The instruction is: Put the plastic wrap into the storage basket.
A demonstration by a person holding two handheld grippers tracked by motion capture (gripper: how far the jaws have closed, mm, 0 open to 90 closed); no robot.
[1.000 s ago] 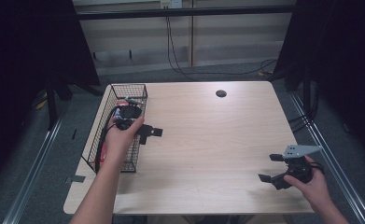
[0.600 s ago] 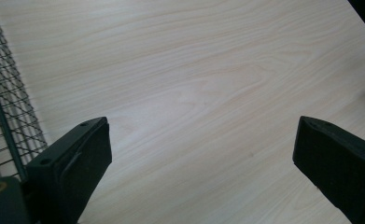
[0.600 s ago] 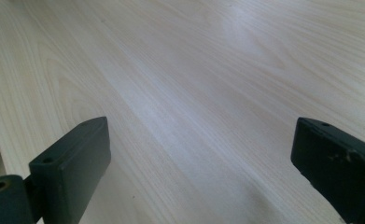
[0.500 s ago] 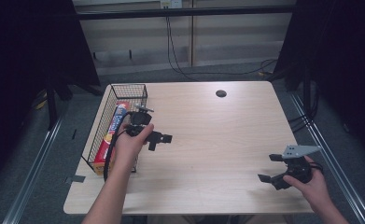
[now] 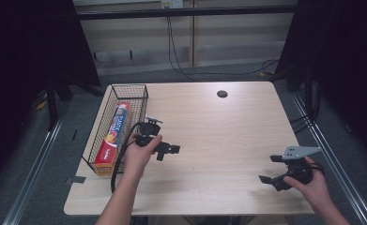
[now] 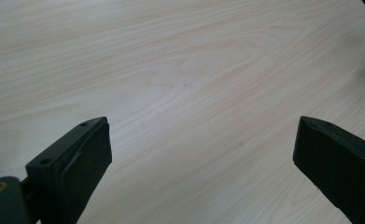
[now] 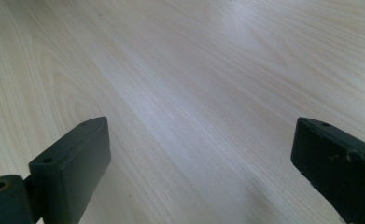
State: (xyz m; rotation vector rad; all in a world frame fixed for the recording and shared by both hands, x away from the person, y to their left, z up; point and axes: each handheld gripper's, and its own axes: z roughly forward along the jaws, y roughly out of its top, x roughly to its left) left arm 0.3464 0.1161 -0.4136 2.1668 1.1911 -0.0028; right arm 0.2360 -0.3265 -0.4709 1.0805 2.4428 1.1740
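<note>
At the table's (image 5: 228, 126) left edge a wire basket (image 5: 107, 123) holds a long foil box (image 5: 112, 137). Just beside it, the left gripper (image 5: 171, 151) hangs over bare wood, jaws spread and empty. Well apart, near the right front corner, the right gripper (image 5: 271, 169) is likewise spread and empty.

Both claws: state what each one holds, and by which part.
Nothing is held. The left claw is open over bare table, beside the wire basket with the box. The right claw is open too.
</note>
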